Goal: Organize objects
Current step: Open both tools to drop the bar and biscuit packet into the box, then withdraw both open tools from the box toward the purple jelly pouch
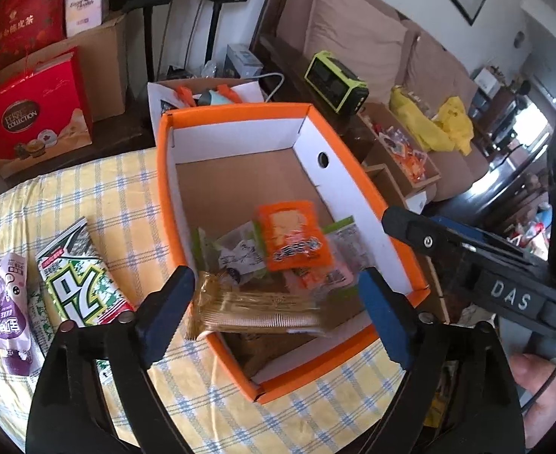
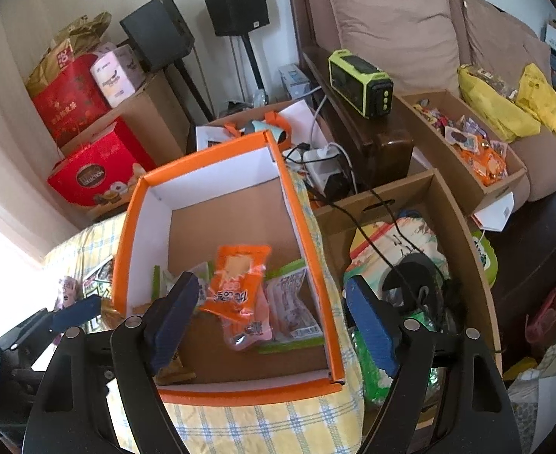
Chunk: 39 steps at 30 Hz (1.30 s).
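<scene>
Left gripper [image 1: 276,316] jaws spread, brown wafer pack [image 1: 255,314] loose between them, straddling orange box [image 1: 357,174] rim at 6 o'clock. Risk: pack tips outward onto worktop [image 1: 88,189]. Right gripper [image 2: 270,321] jaws spread, empty; could bump box wall.

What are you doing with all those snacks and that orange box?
A person is tidying snacks into the orange box on the yellow checked tablecloth, with a gripper in each hand. The left gripper is open over the box's near edge, with a gold wafer pack lying between its fingers, apparently not pinched. The right gripper hangs open above the box, holding nothing. An orange packet and others are already inside. A green-and-white pack and a purple pouch still wait on the cloth.
</scene>
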### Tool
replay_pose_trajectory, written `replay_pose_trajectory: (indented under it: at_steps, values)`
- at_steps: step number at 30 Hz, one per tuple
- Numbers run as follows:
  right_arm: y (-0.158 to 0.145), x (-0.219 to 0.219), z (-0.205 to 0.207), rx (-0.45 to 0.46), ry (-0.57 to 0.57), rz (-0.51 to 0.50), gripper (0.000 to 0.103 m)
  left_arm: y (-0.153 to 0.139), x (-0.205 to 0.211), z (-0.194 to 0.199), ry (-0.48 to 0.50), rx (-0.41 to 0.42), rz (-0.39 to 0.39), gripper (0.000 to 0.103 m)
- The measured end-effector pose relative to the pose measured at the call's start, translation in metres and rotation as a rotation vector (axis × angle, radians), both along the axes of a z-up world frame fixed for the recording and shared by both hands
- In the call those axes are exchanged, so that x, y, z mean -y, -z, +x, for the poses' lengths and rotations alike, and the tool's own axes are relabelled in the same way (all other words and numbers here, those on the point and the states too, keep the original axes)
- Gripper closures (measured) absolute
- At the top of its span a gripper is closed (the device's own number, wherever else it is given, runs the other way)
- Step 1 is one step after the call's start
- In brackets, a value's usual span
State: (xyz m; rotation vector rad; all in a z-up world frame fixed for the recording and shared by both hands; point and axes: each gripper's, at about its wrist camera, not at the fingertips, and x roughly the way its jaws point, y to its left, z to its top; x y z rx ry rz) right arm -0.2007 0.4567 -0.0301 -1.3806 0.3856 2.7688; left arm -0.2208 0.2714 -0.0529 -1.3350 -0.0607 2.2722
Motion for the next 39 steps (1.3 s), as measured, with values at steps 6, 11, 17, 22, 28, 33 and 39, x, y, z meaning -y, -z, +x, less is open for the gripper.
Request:
replay_pose_trajectory:
  at_steps: [6, 11, 17, 22, 28, 33, 39]
  values:
    - [-0.004, -0.002, 0.003, -0.009, 0.004, 0.003, 0.021, -0.008, -0.003, 0.002, 0.003, -0.029, -0.015, 0.015]
    - [-0.004, -0.003, 0.004, -0.01, 0.003, 0.003, 0.021, -0.014, 0.001, 0.006, 0.001, -0.059, -0.042, 0.015]
    - [-0.005, 0.003, 0.007, -0.015, -0.006, 0.011, 0.021, -0.017, 0.015, 0.006, -0.022, -0.076, -0.066, 0.014]
    - [-0.006, 0.011, 0.007, -0.015, -0.015, 0.024, 0.021, -0.016, 0.029, 0.005, -0.046, -0.077, -0.08, 0.013]
    - [-0.008, 0.023, 0.006, -0.019, -0.039, 0.054, 0.021, -0.017, 0.047, 0.003, -0.076, -0.074, -0.082, 0.013]
    - [-0.009, 0.032, 0.006, -0.021, -0.056, 0.062, 0.021, -0.021, 0.063, 0.002, -0.104, -0.083, -0.084, 0.013]
    - [-0.011, 0.048, 0.008, -0.017, -0.089, 0.079, 0.018, -0.029, 0.089, 0.001, -0.136, -0.087, -0.039, 0.0]
